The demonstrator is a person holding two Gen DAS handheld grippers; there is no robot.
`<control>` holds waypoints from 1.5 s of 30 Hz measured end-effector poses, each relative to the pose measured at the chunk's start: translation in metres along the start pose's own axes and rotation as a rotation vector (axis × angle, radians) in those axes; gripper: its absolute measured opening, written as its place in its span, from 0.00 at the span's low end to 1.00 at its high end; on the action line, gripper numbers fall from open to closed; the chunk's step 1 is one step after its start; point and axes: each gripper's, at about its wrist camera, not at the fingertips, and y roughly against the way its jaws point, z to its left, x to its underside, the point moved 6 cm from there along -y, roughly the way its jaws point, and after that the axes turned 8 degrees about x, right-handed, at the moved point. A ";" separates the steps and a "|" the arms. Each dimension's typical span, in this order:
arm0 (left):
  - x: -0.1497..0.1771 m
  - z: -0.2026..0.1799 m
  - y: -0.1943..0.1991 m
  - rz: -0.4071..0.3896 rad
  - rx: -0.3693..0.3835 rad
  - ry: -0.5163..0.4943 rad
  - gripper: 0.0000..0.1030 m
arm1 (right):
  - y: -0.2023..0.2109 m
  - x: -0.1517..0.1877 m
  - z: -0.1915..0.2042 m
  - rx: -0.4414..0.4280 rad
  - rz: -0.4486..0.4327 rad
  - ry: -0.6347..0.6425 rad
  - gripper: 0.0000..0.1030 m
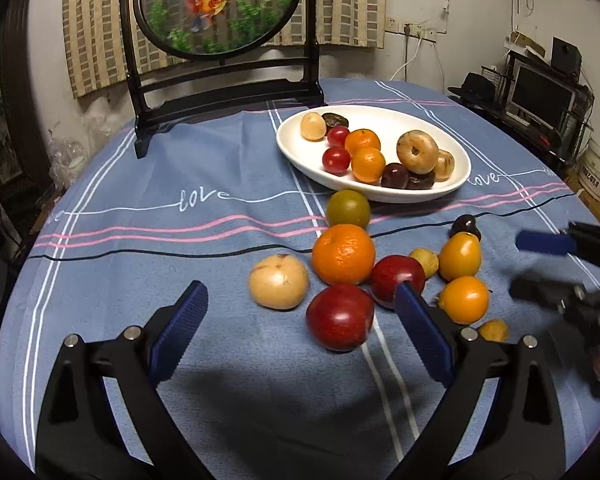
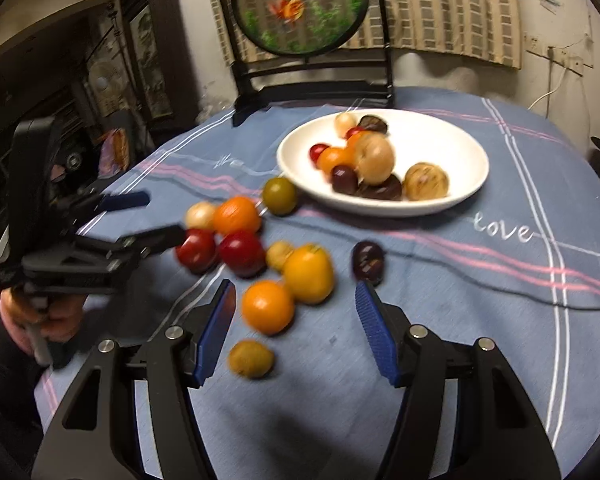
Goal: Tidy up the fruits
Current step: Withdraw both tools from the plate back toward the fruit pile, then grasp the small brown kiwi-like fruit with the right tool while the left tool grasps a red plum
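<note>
1. Blue tablecloth (image 1: 140, 240) spans the table.
2. White oval dish (image 1: 380, 120) holds small fruits.
3. Left gripper (image 1: 300, 320) and right gripper (image 2: 296, 316): jaws apart, empty.
4. Loose fruits (orange (image 1: 343, 254), red apple (image 1: 340, 317)) lie just before the dish.

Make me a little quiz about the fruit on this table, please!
1. True or false: the white plate already has fruit in it.
2. Which fruit lies closest to the plate's near rim? A) the green fruit B) the big orange C) the pale fruit
3. Fill in: both the left gripper and the right gripper are ____, holding nothing.

Key: 1 true; 2 A; 3 open.
</note>
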 end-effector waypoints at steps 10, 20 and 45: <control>-0.002 0.013 0.001 0.004 -0.009 0.058 0.93 | -0.007 0.025 0.029 -0.010 0.082 0.117 0.61; 0.000 0.015 -0.001 0.023 -0.027 0.058 0.93 | -0.013 0.030 0.027 -0.019 0.127 0.118 0.49; 0.017 -0.021 -0.015 0.105 0.059 -0.076 0.76 | -0.007 0.029 0.009 -0.031 0.125 0.043 0.29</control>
